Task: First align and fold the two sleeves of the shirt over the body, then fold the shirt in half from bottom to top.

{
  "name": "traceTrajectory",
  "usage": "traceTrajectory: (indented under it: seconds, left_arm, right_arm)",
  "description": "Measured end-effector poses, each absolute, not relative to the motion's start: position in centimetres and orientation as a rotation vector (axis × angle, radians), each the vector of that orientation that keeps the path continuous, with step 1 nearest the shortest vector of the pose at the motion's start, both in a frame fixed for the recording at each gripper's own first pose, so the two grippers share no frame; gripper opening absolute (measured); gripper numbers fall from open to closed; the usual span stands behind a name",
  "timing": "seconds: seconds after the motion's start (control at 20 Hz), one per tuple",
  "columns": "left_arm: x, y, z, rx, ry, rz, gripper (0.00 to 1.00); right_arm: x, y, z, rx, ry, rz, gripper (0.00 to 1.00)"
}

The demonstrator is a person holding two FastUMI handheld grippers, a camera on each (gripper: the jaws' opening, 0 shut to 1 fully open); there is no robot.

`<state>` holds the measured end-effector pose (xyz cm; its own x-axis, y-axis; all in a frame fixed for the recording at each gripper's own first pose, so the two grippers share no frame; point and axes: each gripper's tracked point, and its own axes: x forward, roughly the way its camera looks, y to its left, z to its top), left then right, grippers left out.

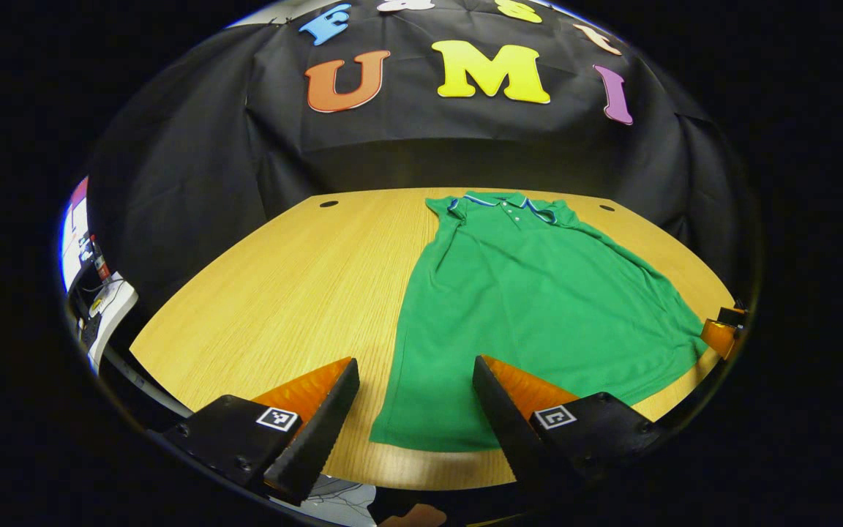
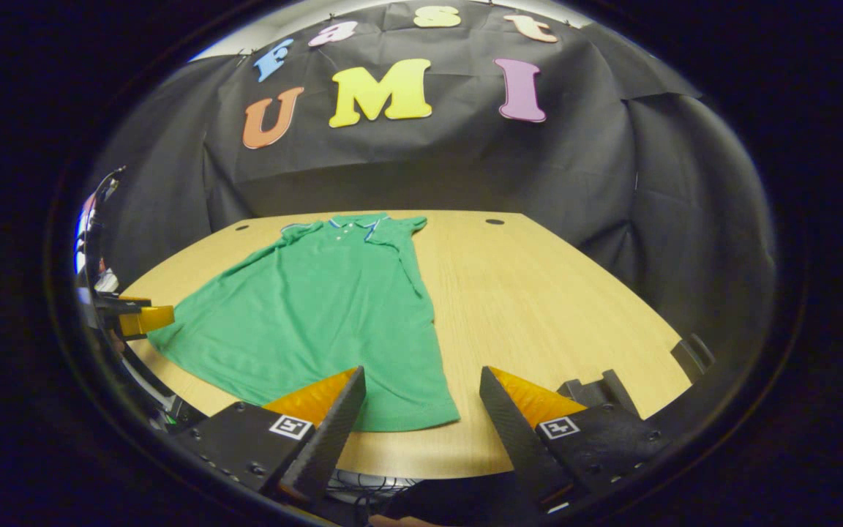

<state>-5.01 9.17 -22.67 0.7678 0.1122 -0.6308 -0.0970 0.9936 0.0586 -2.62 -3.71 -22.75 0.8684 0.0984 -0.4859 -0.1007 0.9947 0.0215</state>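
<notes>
A green polo shirt lies flat on the wooden table, collar toward the far wall, both sleeves folded in over the body. My left gripper is open above the shirt's near left hem corner, nothing between its fingers. In the right gripper view the same shirt spreads to the left. My right gripper is open over the near right hem corner, holding nothing. The other gripper shows at the far left edge of that view, and the right one at the far right edge of the left gripper view.
The table has bare wood on both sides of the shirt and two round cable holes near the back edge. Black cloth walls close the back and sides. Cables and equipment sit off the table's left.
</notes>
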Motion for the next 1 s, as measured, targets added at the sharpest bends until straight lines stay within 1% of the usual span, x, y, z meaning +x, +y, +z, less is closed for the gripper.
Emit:
traceTrajectory:
  seconds: [0.1,0.2,0.25,0.3,0.35,0.4,0.45,0.5,0.55,0.6,0.65,0.7,0.75,0.8,0.85,1.0]
  left_arm:
    - [-5.9,9.1,-23.7,-0.012,0.732,0.115,0.99]
    - [-5.9,9.3,-23.2,-0.029,0.717,0.118,0.96]
    - [-6.1,9.4,-23.5,-0.03,0.723,0.117,0.94]
    - [-6.1,9.3,-23.5,-0.025,0.72,0.113,0.88]
    - [-6.1,9.3,-23.5,-0.016,0.723,0.104,0.87]
    - [-6.0,9.0,-23.5,-0.015,0.724,0.088,0.83]
    - [-5.9,8.9,-23.6,-0.012,0.724,0.079,0.8]
    - [-5.7,8.7,-23.6,-0.012,0.723,0.07,0.78]
    - [-5.6,8.7,-23.6,-0.012,0.72,0.069,0.67]
    - [-5.5,8.7,-23.5,-0.019,0.713,0.07,0.49]
    - [-5.2,8.7,-23.5,-0.025,0.704,0.073,0.43]
    - [-4.9,8.7,-23.6,-0.043,0.696,0.075,0.23]
    - [-4.6,8.3,-23.5,-0.053,0.687,0.059,0.14]
    - [-4.3,8.1,-23.4,-0.061,0.679,0.046,0.07]
    - [-4.0,7.9,-23.3,-0.077,0.672,0.026,0.06]
    - [-2.4,8.6,-21.1,-0.119,0.602,0.033,0.04]
  right_arm:
    - [-2.7,-3.5,-23.4,-0.005,0.537,0.108,0.96]
    - [-2.8,-3.6,-23.7,0.002,0.56,0.11,0.96]
    - [-2.8,-3.8,-24.1,0.001,0.575,0.109,0.96]
    - [-2.7,-3.4,-24.2,0.015,0.578,0.131,0.96]
    - [-2.7,-3.1,-24.2,0.024,0.587,0.134,0.93]
    - [-2.5,-3.2,-24.2,0.023,0.586,0.137,0.82]
    - [-2.5,-2.6,-24.3,0.028,0.595,0.158,0.75]
    - [-2.6,-1.8,-24.2,0.042,0.602,0.186,0.52]
    - [-2.5,-1.5,-24.2,0.044,0.61,0.195,0.29]
    - [-2.2,-1.4,-24.3,0.036,0.606,0.204,0.06]
    - [-2.2,-1.2,-24.3,0.022,0.614,0.218,0.07]
    - [-2.0,-1.0,-24.2,0.03,0.612,0.231,0.07]
    - [-2.1,-1.0,-24.2,0.033,0.62,0.237,0.02]
    - [-1.9,-0.9,-23.9,0.03,0.619,0.248,0.01]
    - [-1.8,-0.9,-23.7,0.028,0.621,0.252,0.01]
    - [-0.8,-1.0,-21.2,0.049,0.573,0.263,0.01]
